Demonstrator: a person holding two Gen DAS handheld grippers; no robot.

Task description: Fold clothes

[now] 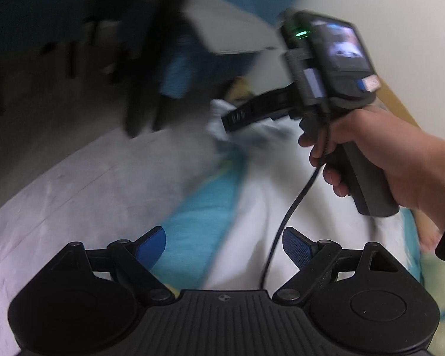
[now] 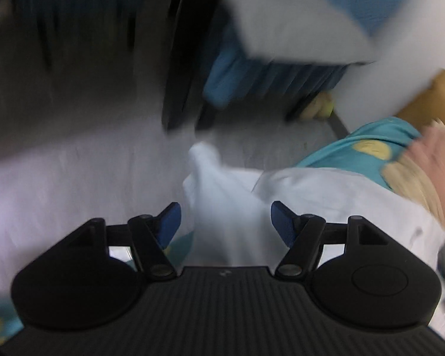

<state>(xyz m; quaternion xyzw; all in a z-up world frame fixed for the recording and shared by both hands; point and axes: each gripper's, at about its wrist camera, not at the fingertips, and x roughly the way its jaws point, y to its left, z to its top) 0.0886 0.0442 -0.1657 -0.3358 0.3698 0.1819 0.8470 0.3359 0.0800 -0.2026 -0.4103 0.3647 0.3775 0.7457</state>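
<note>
Both wide apart, grasping nothing: left gripper (image 1: 225, 246) above the white garment (image 1: 305, 195); right gripper (image 2: 225, 219) straddling, not pinching, that garment's raised fold (image 2: 219, 190).

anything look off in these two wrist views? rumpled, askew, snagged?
The white garment is bunched, a twisted end sticking up between the open pads of the right tool, not lying flat. The right tool's cable droops across the cloth in front of the empty left tool. Both views are motion-blurred.

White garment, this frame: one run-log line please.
left gripper: open, empty | right gripper: open, white garment between fingers, unpinched | views blurred
</note>
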